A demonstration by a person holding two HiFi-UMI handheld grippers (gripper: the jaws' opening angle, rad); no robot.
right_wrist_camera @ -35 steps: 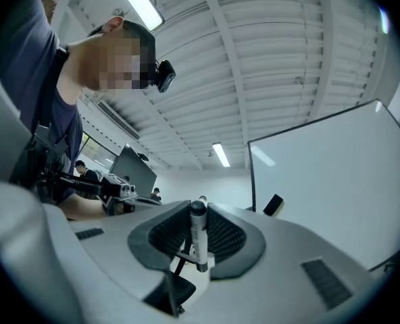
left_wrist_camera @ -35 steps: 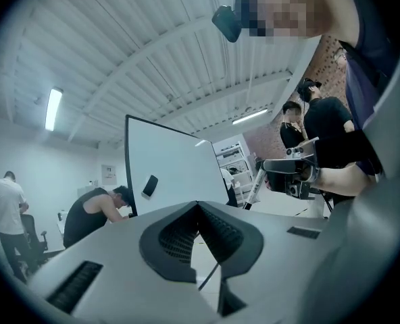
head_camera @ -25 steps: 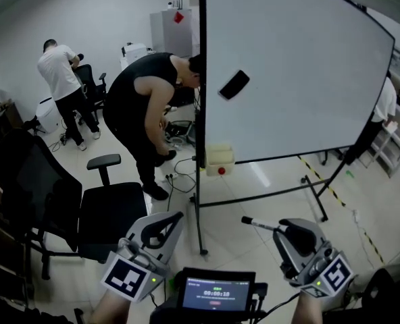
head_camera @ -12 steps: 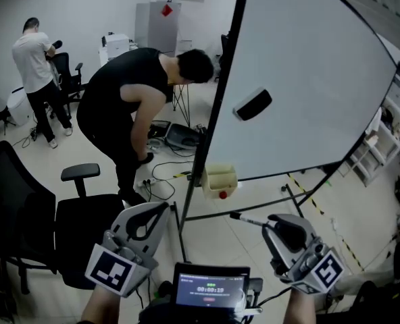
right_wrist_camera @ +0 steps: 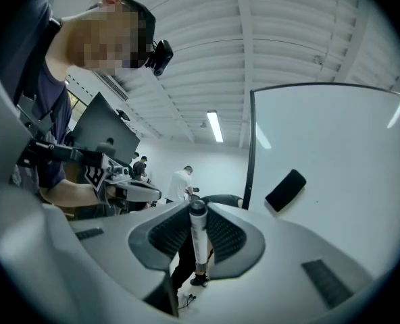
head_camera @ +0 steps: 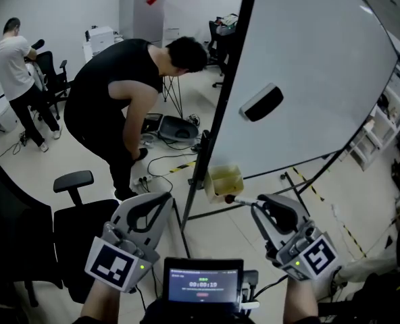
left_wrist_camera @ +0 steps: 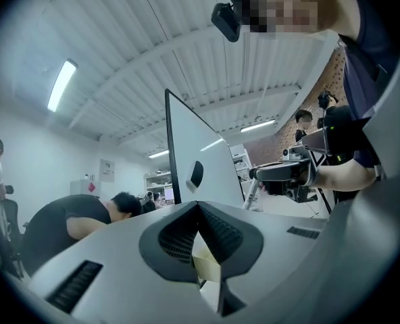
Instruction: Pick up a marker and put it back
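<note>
A white marker (head_camera: 244, 200) with a dark tip sticks out to the left from my right gripper (head_camera: 257, 205), which is shut on it. In the right gripper view the marker (right_wrist_camera: 198, 238) stands upright between the pads of the right gripper (right_wrist_camera: 198, 211). Its tip lies close to a yellowish tray box (head_camera: 223, 181) at the lower left corner of the whiteboard (head_camera: 308, 73). A black eraser (head_camera: 261, 103) clings to the board. My left gripper (head_camera: 166, 200) hovers lower left, shut and empty; the left gripper view shows the left gripper (left_wrist_camera: 198, 208) with pads meeting.
A person in black (head_camera: 115, 93) bends over cables (head_camera: 166, 130) left of the board. Another person in white (head_camera: 12, 52) stands far left. A black office chair (head_camera: 71, 228) is at my left. The board's stand legs (head_camera: 308, 181) cross the floor. A small screen (head_camera: 201, 285) sits below.
The view has swung right and closer to the whiteboard. My right gripper has carried the marker up and left until its tip is near the tray box. The left gripper stays shut.
</note>
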